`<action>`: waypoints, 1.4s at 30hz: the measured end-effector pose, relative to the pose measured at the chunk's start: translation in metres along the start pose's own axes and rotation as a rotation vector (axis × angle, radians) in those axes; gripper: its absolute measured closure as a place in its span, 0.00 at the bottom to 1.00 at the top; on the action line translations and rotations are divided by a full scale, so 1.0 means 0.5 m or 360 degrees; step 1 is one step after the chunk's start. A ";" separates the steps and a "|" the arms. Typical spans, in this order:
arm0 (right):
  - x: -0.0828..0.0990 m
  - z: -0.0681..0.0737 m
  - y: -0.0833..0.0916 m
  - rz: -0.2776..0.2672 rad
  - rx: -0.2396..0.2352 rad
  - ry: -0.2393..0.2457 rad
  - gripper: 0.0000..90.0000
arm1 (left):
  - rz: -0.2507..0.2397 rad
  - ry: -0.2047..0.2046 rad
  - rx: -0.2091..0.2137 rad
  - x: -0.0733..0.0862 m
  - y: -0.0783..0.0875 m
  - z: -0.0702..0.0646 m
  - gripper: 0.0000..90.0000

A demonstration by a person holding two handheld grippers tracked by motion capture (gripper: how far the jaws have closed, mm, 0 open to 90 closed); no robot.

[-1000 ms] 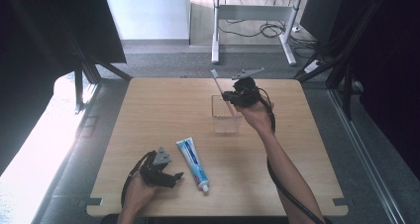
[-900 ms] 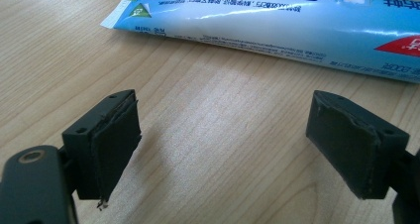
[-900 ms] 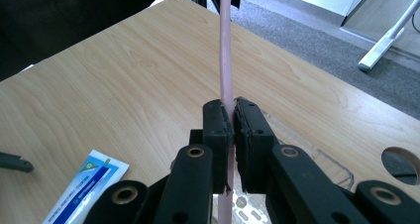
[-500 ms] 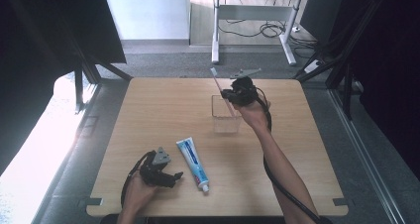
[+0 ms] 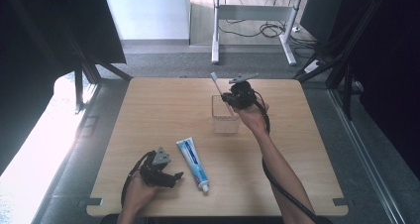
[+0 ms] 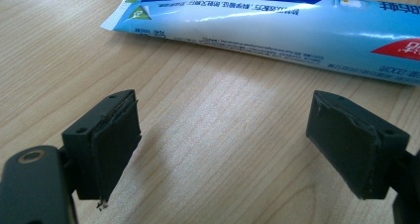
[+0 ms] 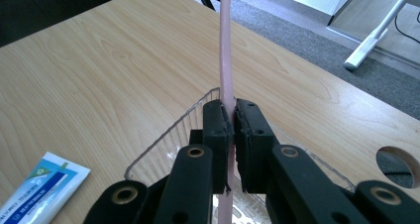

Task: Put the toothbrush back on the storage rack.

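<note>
Right gripper (image 7: 229,122) clamping toothbrush (image 7: 226,45) over clear cup (image 5: 226,116) | left gripper (image 6: 237,135) resting, fingers apart, beside toothpaste (image 6: 277,23) | risk: brush catching rim, tipping cup.

Pale wooden tabletop (image 5: 148,115), two things on it

A clear square plastic cup (image 5: 226,121) stands at about one o'clock of centre; a blue-and-white toothpaste tube (image 5: 192,159) lies flat at about seven o'clock, cap toward the near edge.
</note>
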State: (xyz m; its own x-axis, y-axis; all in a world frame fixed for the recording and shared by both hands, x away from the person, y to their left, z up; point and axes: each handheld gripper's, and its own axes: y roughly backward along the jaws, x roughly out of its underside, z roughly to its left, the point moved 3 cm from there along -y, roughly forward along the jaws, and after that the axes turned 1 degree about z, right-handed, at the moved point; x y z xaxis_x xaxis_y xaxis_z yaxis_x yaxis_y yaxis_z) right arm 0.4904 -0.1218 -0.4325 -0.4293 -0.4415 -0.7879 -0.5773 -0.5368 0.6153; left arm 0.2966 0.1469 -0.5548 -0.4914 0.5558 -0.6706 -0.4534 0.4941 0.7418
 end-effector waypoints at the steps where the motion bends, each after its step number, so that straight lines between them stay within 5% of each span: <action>1: 0.002 -0.001 -0.002 0.0002 0.0001 0.0001 0.93 | 0.0002 -0.0001 -0.0001 0.000 0.000 0.000 0.15; 42: 0.059 -0.016 -0.067 0.0296 0.0006 -0.0012 0.93 | 0.0006 -0.0001 0.0002 0.000 -0.002 -0.001 0.15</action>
State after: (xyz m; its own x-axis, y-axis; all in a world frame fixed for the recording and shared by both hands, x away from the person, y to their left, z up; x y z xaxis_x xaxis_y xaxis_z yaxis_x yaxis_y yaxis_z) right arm 0.5028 -0.1227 -0.4764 -0.5342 -0.5273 -0.6607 -0.4900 -0.4437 0.7503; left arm 0.2966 0.1464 -0.5556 -0.4925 0.5583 -0.6676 -0.4507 0.4926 0.7444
